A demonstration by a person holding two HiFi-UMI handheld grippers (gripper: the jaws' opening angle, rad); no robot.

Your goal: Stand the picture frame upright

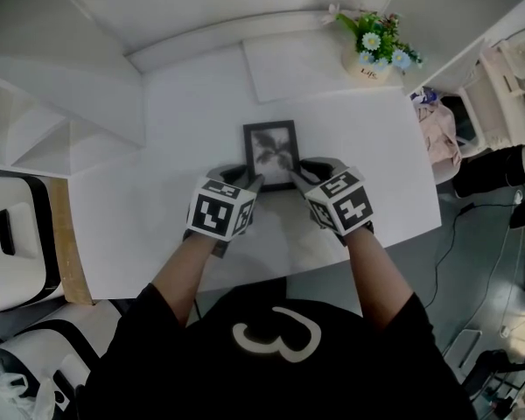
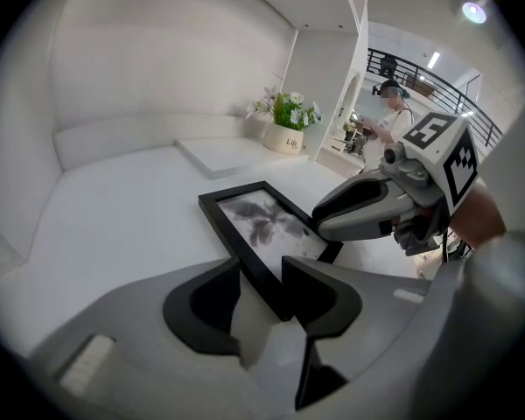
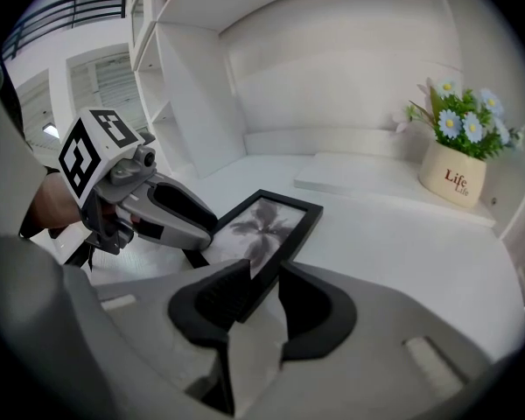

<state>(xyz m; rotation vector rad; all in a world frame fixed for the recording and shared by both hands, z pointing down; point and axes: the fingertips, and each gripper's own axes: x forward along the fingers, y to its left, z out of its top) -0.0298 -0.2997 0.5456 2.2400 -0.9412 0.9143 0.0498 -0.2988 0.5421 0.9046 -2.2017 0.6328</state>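
Nearest, the left gripper (image 2: 261, 274) straddles the near left corner of the frame (image 1: 271, 150), jaws apart, a gap showing beside it. The right gripper (image 3: 264, 276) is clamped on the near right corner. The frame lies flat on the table (image 1: 140, 208). Farther back stands a flowerpot (image 1: 372, 64).

The picture frame (image 1: 271, 153) lies on the table (image 1: 157, 147), flower pot (image 1: 369, 64) behind.
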